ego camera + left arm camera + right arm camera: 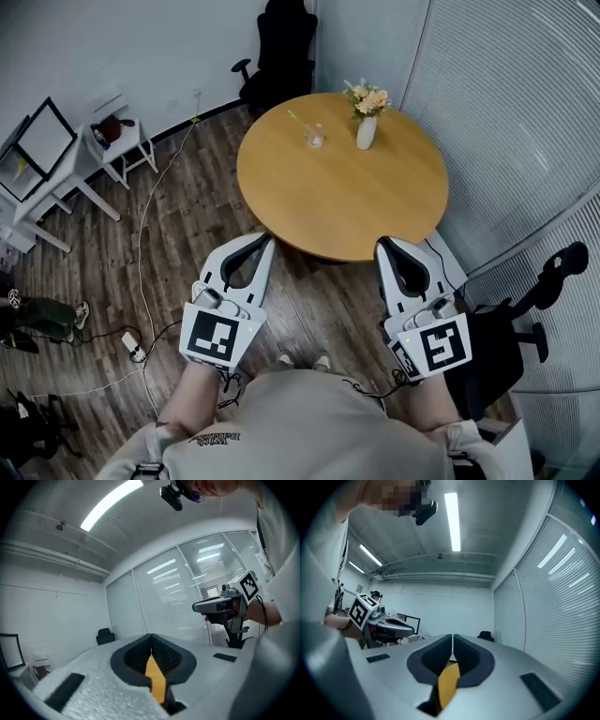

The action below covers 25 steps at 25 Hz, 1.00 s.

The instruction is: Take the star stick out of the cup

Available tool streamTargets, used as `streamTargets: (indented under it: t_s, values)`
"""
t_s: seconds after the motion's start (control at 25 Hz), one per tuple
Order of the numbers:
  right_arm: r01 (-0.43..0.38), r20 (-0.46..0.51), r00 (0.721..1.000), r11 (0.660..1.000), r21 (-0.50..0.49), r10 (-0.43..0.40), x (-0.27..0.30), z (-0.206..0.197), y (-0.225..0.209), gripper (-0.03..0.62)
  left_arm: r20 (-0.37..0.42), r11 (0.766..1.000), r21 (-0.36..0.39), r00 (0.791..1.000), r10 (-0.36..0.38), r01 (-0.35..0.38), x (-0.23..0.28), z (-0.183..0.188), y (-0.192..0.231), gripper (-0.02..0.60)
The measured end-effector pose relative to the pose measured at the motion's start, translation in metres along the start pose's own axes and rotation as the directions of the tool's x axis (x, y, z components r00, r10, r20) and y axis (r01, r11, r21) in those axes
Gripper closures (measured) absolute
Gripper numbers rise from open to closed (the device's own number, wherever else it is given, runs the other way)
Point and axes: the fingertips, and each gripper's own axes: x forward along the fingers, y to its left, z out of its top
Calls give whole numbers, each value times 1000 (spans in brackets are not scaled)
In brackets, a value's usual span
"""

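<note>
I saw the plank wood floor [178,216] run under a round counter [347,197] with a smooth, matte, honey-coloured wooden top. A black padded office chair [281,47] stood behind it by the wall. Both tools hung low, short of the counter's near edge. The left gripper [265,240] had a white shell and dark ribbed fingers [164,656], which were pressed together on nothing. The right gripper [384,246] had its fingers [466,660] closed and empty too. At the counter's far side stood a slim white vase [366,133] holding pale orange flowers [366,98]. Just beside it was a small clear cup [316,138]. The star stick [298,120] was still in the cup, a thin yellow-green sliver leaning left over the rim, too small for me to make out a star.
</note>
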Motion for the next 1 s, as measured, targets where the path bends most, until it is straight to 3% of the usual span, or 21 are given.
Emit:
streamTargets:
  t_s: [0.44, 1.0]
  values:
    - [-19, -17, 1000, 999, 44, 19, 0, -23, -30, 560, -15, 1000, 9, 1000, 4, -4, 25, -3, -16, 561]
    - [-45, -10, 999, 998, 50, 46, -11, -43, -65, 560, -3, 997, 23, 997, 77, -77, 33, 3, -30, 561]
